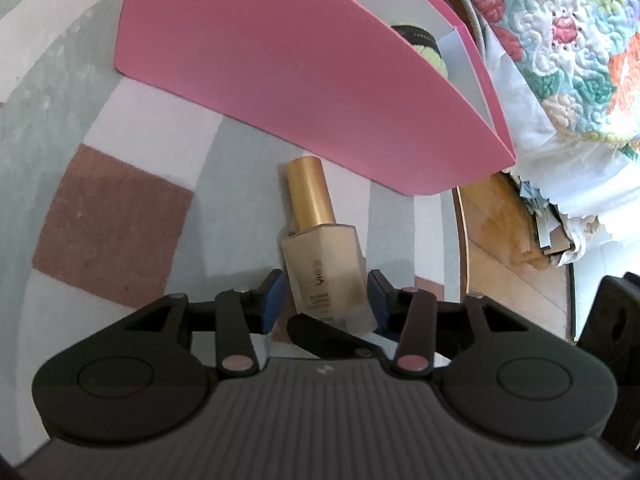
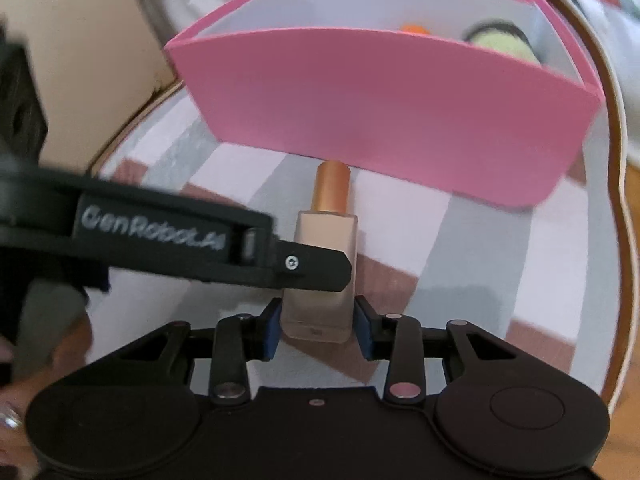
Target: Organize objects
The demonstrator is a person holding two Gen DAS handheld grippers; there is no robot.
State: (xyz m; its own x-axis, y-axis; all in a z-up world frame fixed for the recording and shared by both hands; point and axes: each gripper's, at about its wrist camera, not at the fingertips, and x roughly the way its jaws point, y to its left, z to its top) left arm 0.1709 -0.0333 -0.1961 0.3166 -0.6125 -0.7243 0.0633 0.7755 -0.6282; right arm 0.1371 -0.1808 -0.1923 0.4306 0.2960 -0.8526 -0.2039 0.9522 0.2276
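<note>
A beige foundation bottle (image 1: 324, 264) with a gold cap points its cap at the pink box (image 1: 300, 80). In the right wrist view my right gripper (image 2: 318, 312) is shut on the bottle (image 2: 324, 240) near its base, with both blue pads against its sides. My left gripper (image 1: 326, 284) straddles the bottle's lower half. Its pads stand slightly off the glass, so it is open. One of its black fingers (image 2: 312, 268) crosses over the bottle from the left. The box (image 2: 380, 120) stands just beyond the cap.
Inside the box lie a green-and-black round item (image 2: 500, 40) and something orange (image 2: 416, 29). A checked rug (image 1: 112, 220) in grey, white and brown lies underneath. To the right are wooden floor (image 1: 500, 232) and a floral quilt (image 1: 560, 40).
</note>
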